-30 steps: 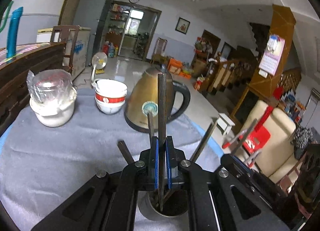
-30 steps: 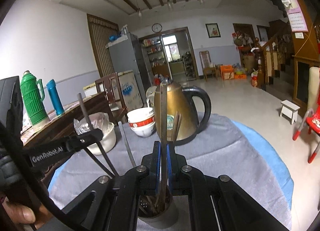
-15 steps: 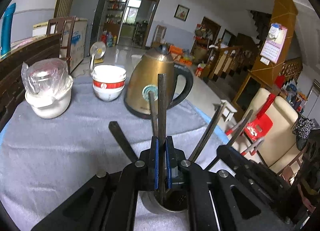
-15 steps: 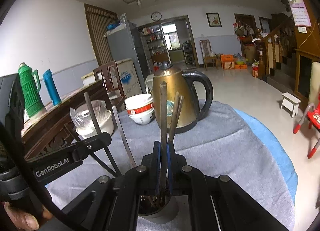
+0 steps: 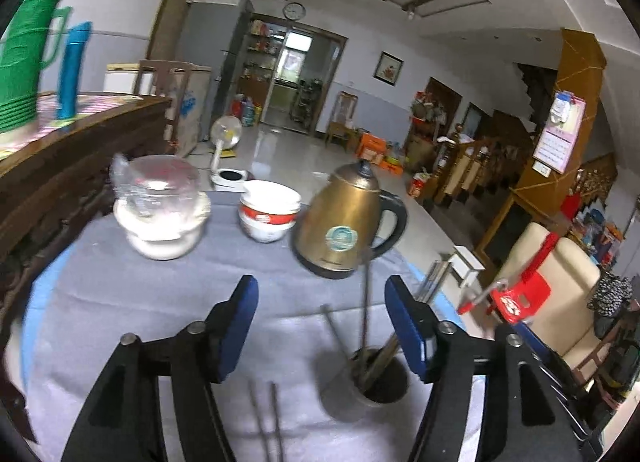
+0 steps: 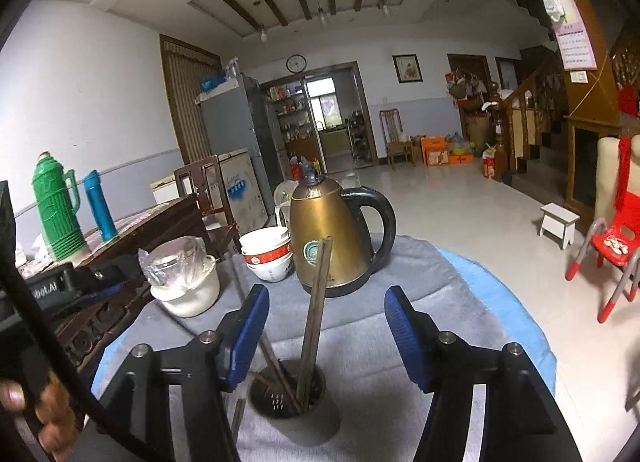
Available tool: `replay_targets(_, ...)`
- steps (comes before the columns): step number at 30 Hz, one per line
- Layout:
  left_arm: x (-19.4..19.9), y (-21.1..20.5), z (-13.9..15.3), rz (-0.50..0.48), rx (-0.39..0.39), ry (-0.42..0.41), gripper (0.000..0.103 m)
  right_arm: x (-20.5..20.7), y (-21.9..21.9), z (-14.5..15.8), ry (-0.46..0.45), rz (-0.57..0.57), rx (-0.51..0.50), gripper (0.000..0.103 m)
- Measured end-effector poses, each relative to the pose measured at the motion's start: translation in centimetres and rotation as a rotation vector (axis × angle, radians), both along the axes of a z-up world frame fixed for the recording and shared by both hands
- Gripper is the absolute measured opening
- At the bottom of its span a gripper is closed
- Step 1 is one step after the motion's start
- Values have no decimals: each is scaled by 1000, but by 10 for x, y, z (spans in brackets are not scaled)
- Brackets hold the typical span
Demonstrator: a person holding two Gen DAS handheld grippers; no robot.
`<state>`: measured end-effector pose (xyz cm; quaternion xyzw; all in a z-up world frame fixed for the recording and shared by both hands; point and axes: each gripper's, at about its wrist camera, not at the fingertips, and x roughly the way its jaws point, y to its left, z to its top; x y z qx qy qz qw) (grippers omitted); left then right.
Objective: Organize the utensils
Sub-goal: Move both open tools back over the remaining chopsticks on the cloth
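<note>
Watching both views, I see each claw standing wide with nothing between its pads: the left gripper (image 5: pixel 321 326) and the right gripper (image 6: pixel 326 332) have both just been opening, and the chopsticks (image 6: pixel 316 314) I care about now stand loose in the metal holder (image 6: pixel 294 418) on the grey cloth (image 5: pixel 132 302). In the right view the holder sits just below and between the open fingers, with one pair leaning upright and another slanting toward the left finger. In the left view the holder (image 5: pixel 362 386) is low and right of centre, close under the right-hand finger, and a further pair of chopsticks (image 5: pixel 268 418) lies flat on the cloth nearer me, not yet put away.

My worry is the holder itself: I judge it light and top-heavy with sticks leaning outward, so a finger brushing a stick as I pull away could tip it or flick sticks out. The gold kettle (image 6: pixel 328 238) and stacked bowls (image 6: pixel 267 254) stand just behind, so a toppled stick could roll against them. The two claws are also close together, so I could knock one against the other
</note>
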<state>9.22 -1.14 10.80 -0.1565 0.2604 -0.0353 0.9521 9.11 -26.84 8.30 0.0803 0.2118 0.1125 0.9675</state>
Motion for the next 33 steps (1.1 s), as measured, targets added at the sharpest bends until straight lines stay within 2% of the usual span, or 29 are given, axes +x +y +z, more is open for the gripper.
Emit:
replay_targets(4, -16, 26, -10, 58, 4, 52, 72, -24, 4, -14, 35, 16, -24, 66)
replay_targets(7, -20, 40, -27, 94, 4, 115, 72, -34, 9, -35, 95, 32, -38, 66)
replay_targets(12, -25, 53, -67, 135, 25, 237, 72, -38, 28, -88, 283, 93, -62, 66)
replay_targets(17, -31, 57, -106, 150, 58, 356, 72, -40, 44, -126, 427, 144, -94, 66)
replay_targets(24, -38, 60, -138, 157, 68, 439, 72, -44, 49, -145, 497, 152, -113, 66)
replay_targets(33, -36, 57, -159, 151, 83, 493, 72, -43, 53, -152, 513, 156, -114, 66)
